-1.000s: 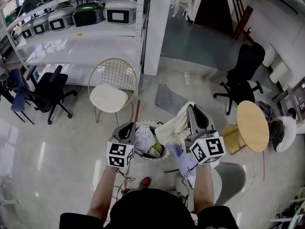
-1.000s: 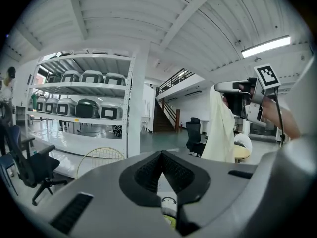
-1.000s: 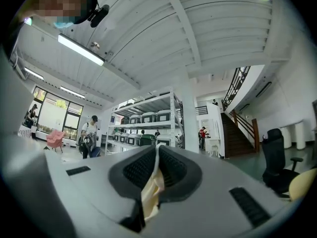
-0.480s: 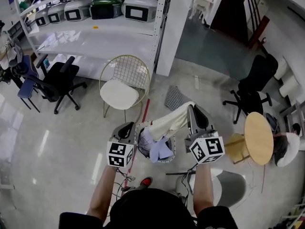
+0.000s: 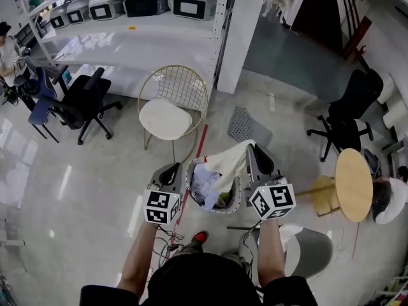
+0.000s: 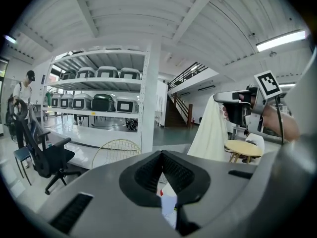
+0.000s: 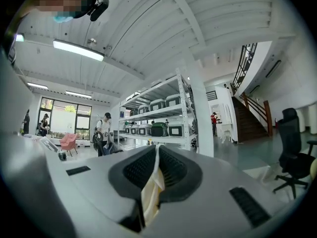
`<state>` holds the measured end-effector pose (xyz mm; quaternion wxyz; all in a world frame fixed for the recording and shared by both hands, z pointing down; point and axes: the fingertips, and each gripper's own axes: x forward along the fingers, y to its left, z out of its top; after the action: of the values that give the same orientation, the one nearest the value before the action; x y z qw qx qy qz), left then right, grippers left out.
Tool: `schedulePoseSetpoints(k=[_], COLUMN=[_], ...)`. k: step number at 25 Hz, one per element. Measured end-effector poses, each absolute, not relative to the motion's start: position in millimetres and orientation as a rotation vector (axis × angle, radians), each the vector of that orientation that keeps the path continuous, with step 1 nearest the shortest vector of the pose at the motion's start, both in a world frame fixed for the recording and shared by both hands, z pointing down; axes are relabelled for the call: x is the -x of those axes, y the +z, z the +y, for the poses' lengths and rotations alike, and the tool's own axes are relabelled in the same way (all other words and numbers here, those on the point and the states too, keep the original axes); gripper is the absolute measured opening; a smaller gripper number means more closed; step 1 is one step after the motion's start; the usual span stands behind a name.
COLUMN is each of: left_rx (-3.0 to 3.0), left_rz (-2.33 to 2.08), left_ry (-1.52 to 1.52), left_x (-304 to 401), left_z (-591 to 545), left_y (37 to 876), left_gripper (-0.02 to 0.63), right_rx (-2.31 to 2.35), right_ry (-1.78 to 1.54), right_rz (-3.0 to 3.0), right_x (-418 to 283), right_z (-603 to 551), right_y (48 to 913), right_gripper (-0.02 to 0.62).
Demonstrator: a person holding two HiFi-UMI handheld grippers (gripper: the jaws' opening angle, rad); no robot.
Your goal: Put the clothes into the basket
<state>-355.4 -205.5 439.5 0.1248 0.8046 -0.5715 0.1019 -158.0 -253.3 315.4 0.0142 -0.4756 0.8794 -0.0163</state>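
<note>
A round mesh basket (image 5: 235,198) stands on the floor between my two grippers, holding white, light-blue and yellow-green clothes (image 5: 206,182). My right gripper (image 5: 254,148) is just right of the basket, shut on a cream cloth (image 5: 225,161) that drapes left over the rim into it. That cloth sits pinched between the jaws in the right gripper view (image 7: 151,190) and hangs as a sheet in the left gripper view (image 6: 208,133). My left gripper (image 5: 171,169) sits at the basket's left rim, its jaws closed together (image 6: 161,155). No garment hangs from it in the head view.
Behind the basket stand a gold wire chair with a white seat (image 5: 171,112) and a grey mesh mat (image 5: 249,127). A round wooden table (image 5: 354,183) and a black office chair (image 5: 348,112) are to the right. Shelving with appliances (image 5: 127,5) and a white pillar (image 5: 248,24) line the back.
The right gripper has come down with the cream cloth, which now lies further over the rim and into the basket. Both grippers now sit at the basket's two sides.
</note>
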Motion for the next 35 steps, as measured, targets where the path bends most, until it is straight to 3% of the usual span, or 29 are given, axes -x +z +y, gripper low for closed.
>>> schedulePoseSetpoints(k=[18, 35], left_rx=[-2.286, -2.201], left_rz=[-1.549, -1.403], left_ry=[0.425, 0.604], left_x=[332, 313], left_z=[-222, -219], left_y=[526, 667], left_gripper=[0.006, 0.006], right_rx=[1.597, 1.738], right_ry=[-0.458, -0.865], right_rz=[2.809, 2.827], right_x=[151, 140], right_z=[-274, -264], right_y=[483, 692], right_gripper=[0.041, 0.043])
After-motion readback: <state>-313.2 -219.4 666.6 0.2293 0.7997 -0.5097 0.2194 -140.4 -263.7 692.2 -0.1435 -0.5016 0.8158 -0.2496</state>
